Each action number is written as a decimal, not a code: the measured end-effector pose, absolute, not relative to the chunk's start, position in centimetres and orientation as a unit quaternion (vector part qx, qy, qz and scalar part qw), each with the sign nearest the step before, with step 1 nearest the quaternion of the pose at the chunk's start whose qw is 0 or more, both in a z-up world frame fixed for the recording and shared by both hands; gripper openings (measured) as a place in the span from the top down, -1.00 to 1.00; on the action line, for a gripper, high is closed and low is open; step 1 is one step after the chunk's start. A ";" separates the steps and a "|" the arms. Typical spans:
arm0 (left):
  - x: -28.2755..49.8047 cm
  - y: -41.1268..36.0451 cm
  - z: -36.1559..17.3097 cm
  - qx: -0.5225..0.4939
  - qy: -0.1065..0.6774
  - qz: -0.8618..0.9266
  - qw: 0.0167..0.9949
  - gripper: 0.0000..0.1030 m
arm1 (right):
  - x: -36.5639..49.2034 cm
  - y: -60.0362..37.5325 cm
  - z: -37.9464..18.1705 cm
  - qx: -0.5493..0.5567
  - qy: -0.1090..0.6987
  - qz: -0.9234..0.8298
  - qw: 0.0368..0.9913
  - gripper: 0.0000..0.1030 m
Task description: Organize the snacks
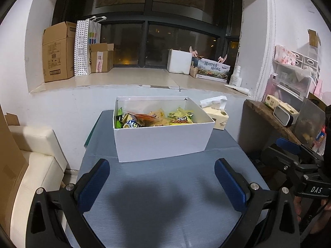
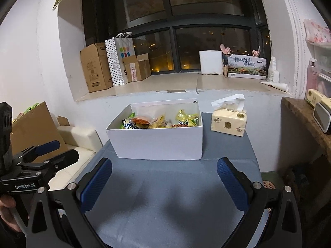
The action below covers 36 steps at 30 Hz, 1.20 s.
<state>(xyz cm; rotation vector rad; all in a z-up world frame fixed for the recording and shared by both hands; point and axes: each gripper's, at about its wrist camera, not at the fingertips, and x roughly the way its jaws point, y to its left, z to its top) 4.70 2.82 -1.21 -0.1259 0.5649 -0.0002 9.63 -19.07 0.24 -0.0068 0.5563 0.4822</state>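
Snacks [image 1: 153, 117] (bright mixed wrappers) fill the white box [image 1: 163, 140]; left tool [image 1: 162, 183] and right tool [image 2: 164, 184] gape empty.

White box [image 1: 163, 142] near wall hides lower snack packets [image 1: 153, 118]; packet print too small to read. Tissue pack [image 1: 217, 116] at table's far right corner partly behind box in left view. Right gripper [image 1: 293, 155] cut off by frame's right edge, finger spread unclear.
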 end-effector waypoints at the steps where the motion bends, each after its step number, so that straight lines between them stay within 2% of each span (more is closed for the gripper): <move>1: 4.8 2.8 -1.2 -0.061 0.280 0.000 0.958 -1.00 | 9.7 -19.1 0.2 -0.002 0.273 0.236 0.933 -1.00; 36: 4.9 2.4 -1.1 -0.050 0.286 0.001 0.957 -1.00 | 9.7 -19.1 0.2 -0.003 0.275 0.227 0.934 -1.00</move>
